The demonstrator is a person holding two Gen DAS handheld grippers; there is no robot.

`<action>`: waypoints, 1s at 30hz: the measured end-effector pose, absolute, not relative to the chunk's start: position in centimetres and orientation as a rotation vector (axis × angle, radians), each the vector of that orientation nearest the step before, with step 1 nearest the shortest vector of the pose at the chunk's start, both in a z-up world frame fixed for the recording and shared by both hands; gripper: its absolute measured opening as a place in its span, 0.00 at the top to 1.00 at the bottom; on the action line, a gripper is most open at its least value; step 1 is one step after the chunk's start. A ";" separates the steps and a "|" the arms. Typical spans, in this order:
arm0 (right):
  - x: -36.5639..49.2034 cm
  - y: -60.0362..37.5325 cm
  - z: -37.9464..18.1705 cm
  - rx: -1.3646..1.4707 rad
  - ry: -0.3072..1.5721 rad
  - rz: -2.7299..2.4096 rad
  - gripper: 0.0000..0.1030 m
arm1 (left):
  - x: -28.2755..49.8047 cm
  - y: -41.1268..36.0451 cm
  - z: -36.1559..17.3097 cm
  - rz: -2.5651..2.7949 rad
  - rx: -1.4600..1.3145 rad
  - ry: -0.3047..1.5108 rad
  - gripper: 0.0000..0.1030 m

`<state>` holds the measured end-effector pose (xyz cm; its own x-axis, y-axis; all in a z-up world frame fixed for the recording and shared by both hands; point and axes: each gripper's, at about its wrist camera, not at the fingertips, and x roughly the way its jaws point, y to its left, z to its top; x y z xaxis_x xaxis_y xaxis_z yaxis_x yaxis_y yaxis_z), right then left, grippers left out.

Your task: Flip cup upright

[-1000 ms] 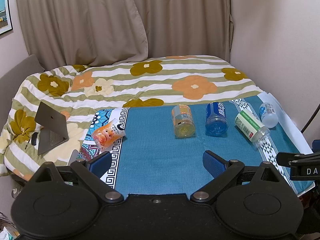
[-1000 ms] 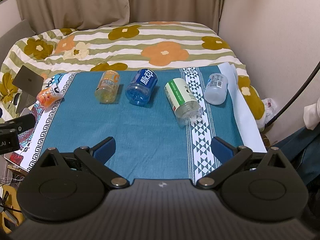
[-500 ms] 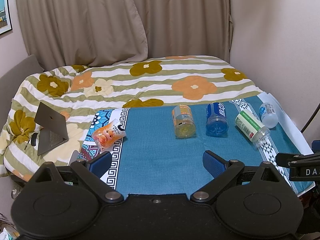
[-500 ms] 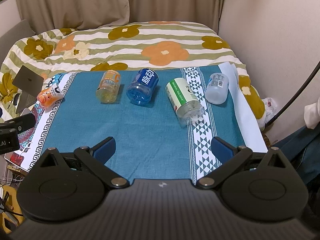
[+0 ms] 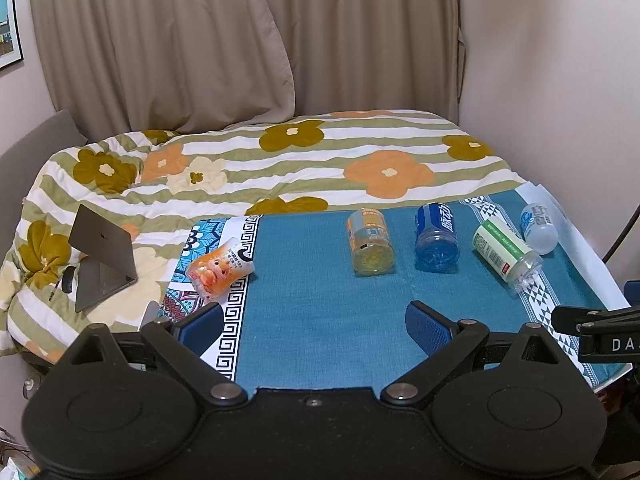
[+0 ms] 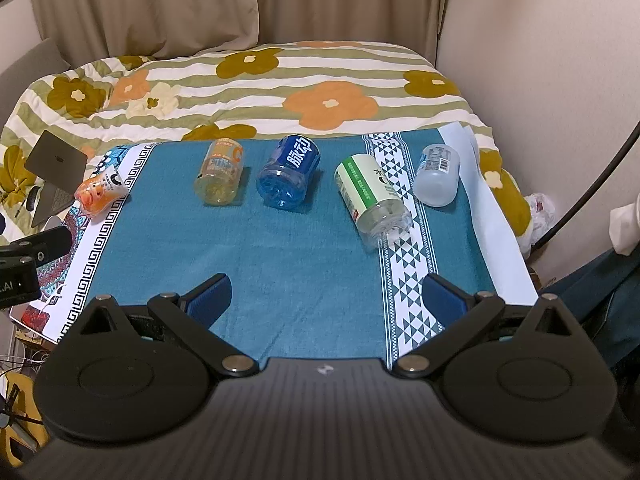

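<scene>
Several cut-bottle cups lie on their sides on a blue cloth: an orange cartoon cup at the far left, a yellow-orange one, a blue one, a green-labelled clear one and a small clear one at the right. My left gripper is open and empty above the cloth's near edge. My right gripper is open and empty, short of the green-labelled cup.
A flowered striped quilt covers the bed behind the cloth. A grey laptop stands half open on the quilt at left. Curtains hang at the back and a wall closes the right side.
The right wrist view has crept slightly forward and toward the cups. The left view has barely shifted. No cup has moved.
</scene>
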<state>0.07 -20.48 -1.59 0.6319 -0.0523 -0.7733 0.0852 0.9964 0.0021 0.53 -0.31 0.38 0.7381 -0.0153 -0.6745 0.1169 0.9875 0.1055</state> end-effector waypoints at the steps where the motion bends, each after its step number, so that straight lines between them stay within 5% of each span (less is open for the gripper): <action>1: 0.1 -20.5 -1.6 0.040 0.883 -0.079 0.00 | 0.5 -0.3 0.4 -0.073 0.144 0.737 0.03; 30: 7.9 -26.3 -4.0 -0.027 0.919 -0.031 0.00 | 4.5 -1.8 -2.5 -0.035 0.094 0.857 0.03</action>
<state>7.92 -26.26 -3.95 0.6060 -0.0384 -0.7945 0.0150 0.9992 -0.0368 4.53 -1.77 -2.48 0.6542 0.0069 -0.7563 0.0689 0.9953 0.0687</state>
